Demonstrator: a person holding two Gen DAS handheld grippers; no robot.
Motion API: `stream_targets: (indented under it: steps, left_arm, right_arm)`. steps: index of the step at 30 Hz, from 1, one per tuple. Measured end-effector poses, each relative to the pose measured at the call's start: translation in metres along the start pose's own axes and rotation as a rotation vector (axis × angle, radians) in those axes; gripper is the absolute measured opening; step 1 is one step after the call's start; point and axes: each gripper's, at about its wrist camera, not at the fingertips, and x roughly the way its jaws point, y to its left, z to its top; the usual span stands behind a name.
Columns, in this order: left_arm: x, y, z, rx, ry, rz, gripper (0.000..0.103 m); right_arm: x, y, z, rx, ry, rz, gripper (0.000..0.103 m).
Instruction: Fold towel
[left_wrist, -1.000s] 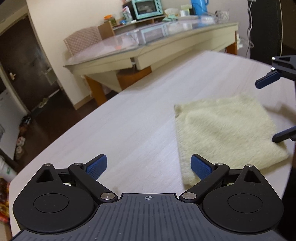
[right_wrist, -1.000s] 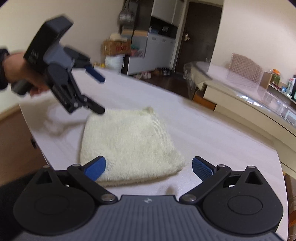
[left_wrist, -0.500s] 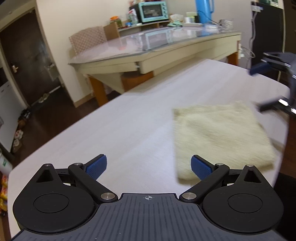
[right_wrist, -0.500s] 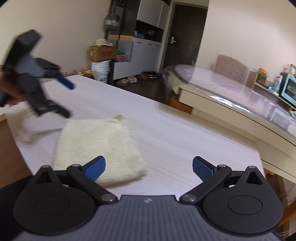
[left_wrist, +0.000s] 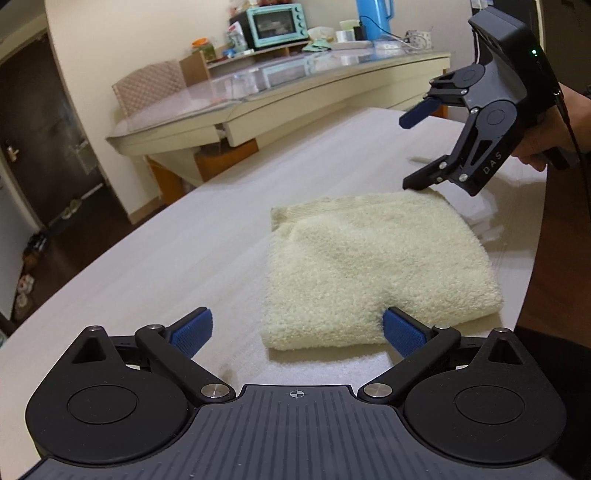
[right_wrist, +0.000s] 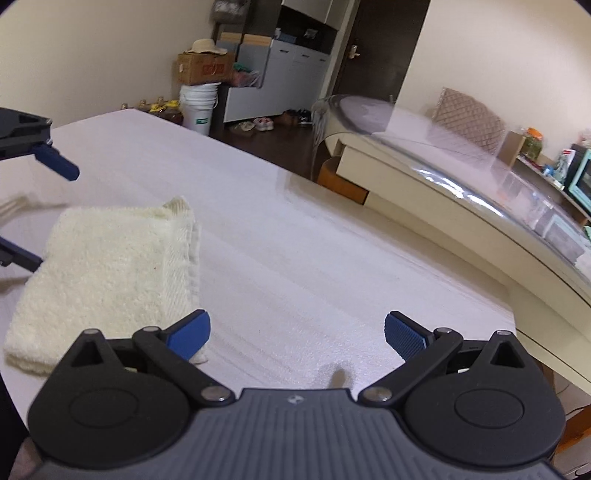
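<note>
**Folded towel on the table, both grippers spread wide**

Left wrist view: my left gripper (left_wrist: 297, 330) has its blue-padded fingers (left_wrist: 192, 329) set far apart with nothing between them. The cream towel (left_wrist: 373, 269) lies folded into a thick square on the white table (left_wrist: 166, 266), just ahead and a little to the right; the gripper's right fingertip overlaps the towel's near edge, though I cannot tell whether it touches. The top layer is bunched back at the far left corner, showing a flat woven hem beneath. Across the towel I see my right gripper (left_wrist: 415, 147) held by a hand (left_wrist: 543, 144), fingers wide apart, the lower one at the towel's far right corner, touching it or just above. Behind stands a glass-topped table (left_wrist: 295, 92) carrying a teal toaster oven (left_wrist: 277, 26).

Right wrist view: my right gripper (right_wrist: 297, 330) is likewise spread and empty. The towel (right_wrist: 107, 273) sits to the left, its near corner behind the left fingertip. The left gripper (right_wrist: 38, 210) enters from the left edge, one blue finger above the towel and the other at its side. A cardboard box (right_wrist: 203, 68) and a white bucket (right_wrist: 199, 107) stand by the far wall.
</note>
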Motion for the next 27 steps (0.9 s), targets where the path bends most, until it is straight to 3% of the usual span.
stream_targets:
  steps: [11, 15, 22, 27]
  left_arm:
    - [0.016, 0.028, 0.004, 0.011, 0.017, 0.026, 0.103]
    - [0.013, 0.033, 0.005, -0.045, 0.026, 0.074, 0.103]
    - [-0.027, 0.007, -0.005, -0.179, -0.022, 0.034, 0.103]
    - [-0.031, -0.025, -0.010, -0.208, -0.025, 0.019, 0.103]
  right_arm:
    - [-0.020, 0.019, -0.017, 0.063, -0.019, -0.022, 0.102]
    - [-0.028, 0.024, -0.020, 0.074, -0.031, -0.040, 0.102]
    - [-0.062, 0.032, -0.031, 0.156, -0.082, 0.010, 0.102]
    - [-0.071, 0.040, -0.040, 0.194, -0.081, 0.028, 0.102]
